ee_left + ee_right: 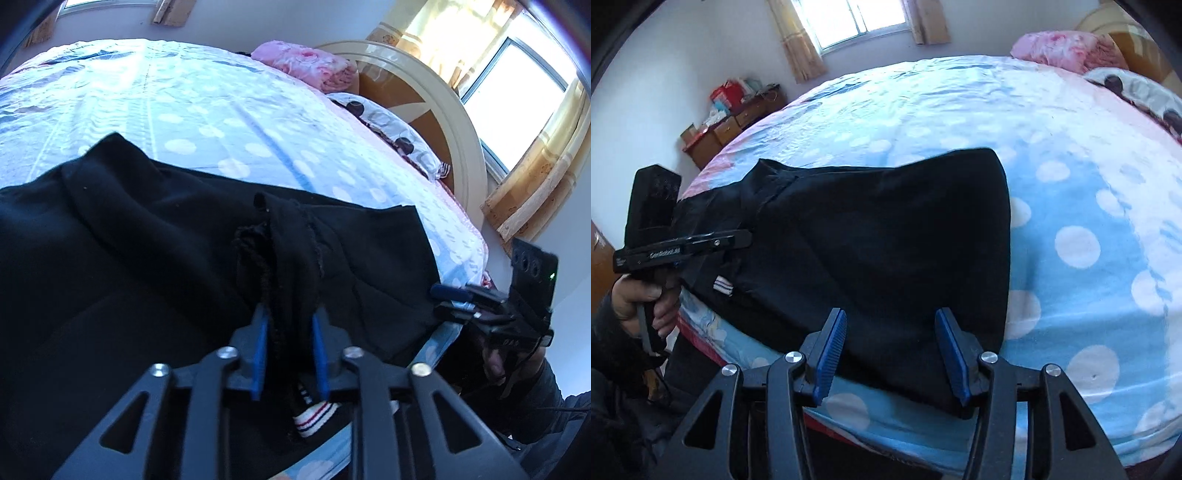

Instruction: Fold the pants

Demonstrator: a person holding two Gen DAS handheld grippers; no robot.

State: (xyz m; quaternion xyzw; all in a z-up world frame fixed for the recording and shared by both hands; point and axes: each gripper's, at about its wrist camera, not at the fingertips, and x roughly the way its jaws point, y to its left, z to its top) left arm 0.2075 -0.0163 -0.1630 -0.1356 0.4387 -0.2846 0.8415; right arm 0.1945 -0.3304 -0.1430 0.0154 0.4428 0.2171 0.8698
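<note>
Black pants point(147, 258) lie across the near edge of the bed; they also show in the right wrist view point(886, 240). My left gripper point(290, 321) is shut on a bunched fold of the pants near a striped white tag point(314, 413). It also shows at the left of the right wrist view point(746, 238). My right gripper point(890, 325) is open, its blue pads point(831, 354) on either side of the pants' near edge without pinching it. It also shows at the right of the left wrist view point(447, 299).
The bed has a blue sheet with white dots point(1071, 221). A pink blanket point(306, 66) and a dotted pillow point(388, 125) lie by the headboard point(443, 110). A wooden cabinet with clutter point(731, 118) stands by the far wall. The bed edge runs just under both grippers.
</note>
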